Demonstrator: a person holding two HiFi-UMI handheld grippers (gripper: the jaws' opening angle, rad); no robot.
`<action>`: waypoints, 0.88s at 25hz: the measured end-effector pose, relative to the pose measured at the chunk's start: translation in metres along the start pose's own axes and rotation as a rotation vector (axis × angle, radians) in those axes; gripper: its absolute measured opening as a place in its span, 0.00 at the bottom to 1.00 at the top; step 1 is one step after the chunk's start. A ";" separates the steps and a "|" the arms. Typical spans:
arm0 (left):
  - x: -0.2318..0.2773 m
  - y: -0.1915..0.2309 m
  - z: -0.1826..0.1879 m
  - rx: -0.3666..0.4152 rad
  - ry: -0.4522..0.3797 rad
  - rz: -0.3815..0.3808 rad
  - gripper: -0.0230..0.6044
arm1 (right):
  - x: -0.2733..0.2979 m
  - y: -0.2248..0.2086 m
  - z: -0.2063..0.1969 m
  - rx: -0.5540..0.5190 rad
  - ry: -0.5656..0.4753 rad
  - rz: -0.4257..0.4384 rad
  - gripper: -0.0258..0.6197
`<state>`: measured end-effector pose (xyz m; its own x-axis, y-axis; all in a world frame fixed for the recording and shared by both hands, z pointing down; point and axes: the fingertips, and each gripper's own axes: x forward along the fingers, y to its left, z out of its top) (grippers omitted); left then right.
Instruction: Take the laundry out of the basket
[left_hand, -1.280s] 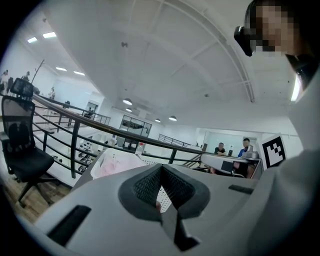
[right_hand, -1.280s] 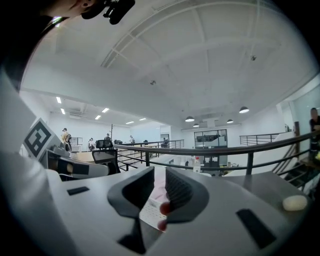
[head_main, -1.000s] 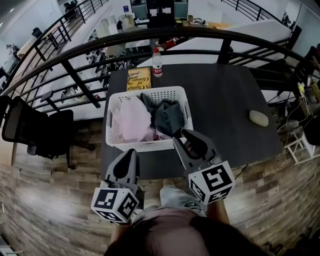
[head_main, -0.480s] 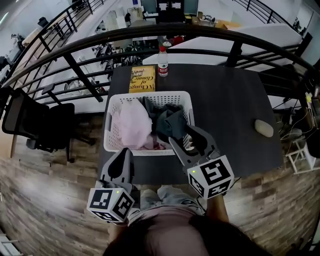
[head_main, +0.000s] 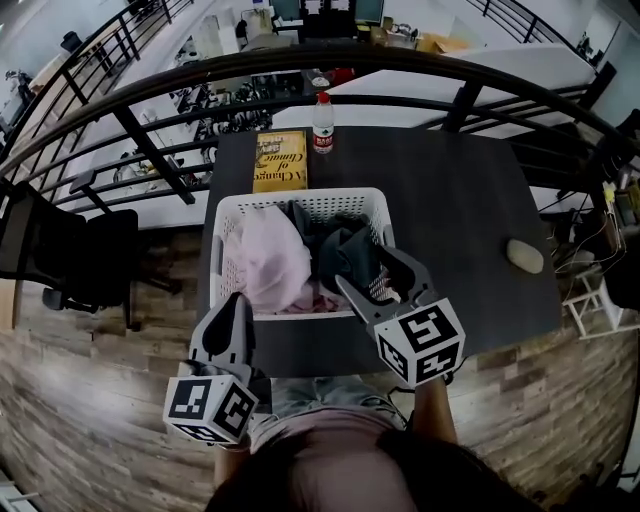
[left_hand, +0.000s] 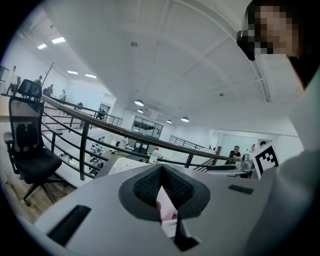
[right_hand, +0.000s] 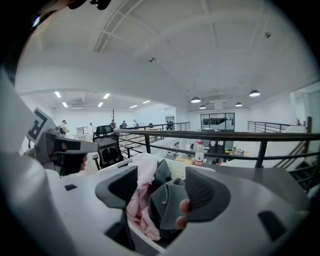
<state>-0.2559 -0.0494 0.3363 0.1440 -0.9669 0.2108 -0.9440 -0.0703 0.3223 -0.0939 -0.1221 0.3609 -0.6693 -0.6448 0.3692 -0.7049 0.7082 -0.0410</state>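
Note:
A white mesh laundry basket (head_main: 320, 203) stands on the dark table (head_main: 450, 200). It holds a pink garment (head_main: 272, 255) on the left and a dark grey garment (head_main: 345, 250) on the right. My right gripper (head_main: 362, 265) hovers over the basket's front right corner. Its jaws have just been opening and stand open, with no pad pressing on anything. In the right gripper view the grey garment (right_hand: 166, 202) and the pink garment (right_hand: 143, 181) lie in the basket (right_hand: 177, 166) beyond the right gripper (right_hand: 161, 187). My left gripper (head_main: 238, 300) is shut and empty, just short of the basket's front left; the left gripper (left_hand: 161, 172) shows pink cloth past its tips.
A yellow book (head_main: 280, 160) and a red-capped bottle (head_main: 322, 125) sit at the table's far edge behind the basket. A pale oval object (head_main: 525, 255) lies at the right. A black railing (head_main: 400, 65) curves behind the table, and an office chair (head_main: 60, 250) stands to the left.
Both grippers have moved forward toward the basket. The right gripper's jaws have spread apart and now reach over the basket's front right corner. The left gripper stays shut.

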 end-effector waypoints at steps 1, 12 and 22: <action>0.002 0.005 0.003 0.000 -0.001 0.001 0.03 | 0.004 0.000 0.000 -0.001 0.012 -0.003 0.49; 0.027 0.060 0.018 -0.032 0.013 -0.002 0.03 | 0.047 -0.012 -0.021 0.022 0.179 -0.098 0.55; 0.059 0.100 0.025 -0.061 0.036 -0.033 0.03 | 0.083 -0.020 -0.047 0.025 0.358 -0.166 0.58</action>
<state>-0.3487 -0.1200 0.3577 0.1866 -0.9547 0.2318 -0.9190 -0.0862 0.3848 -0.1242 -0.1767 0.4361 -0.4243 -0.6060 0.6728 -0.8053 0.5923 0.0256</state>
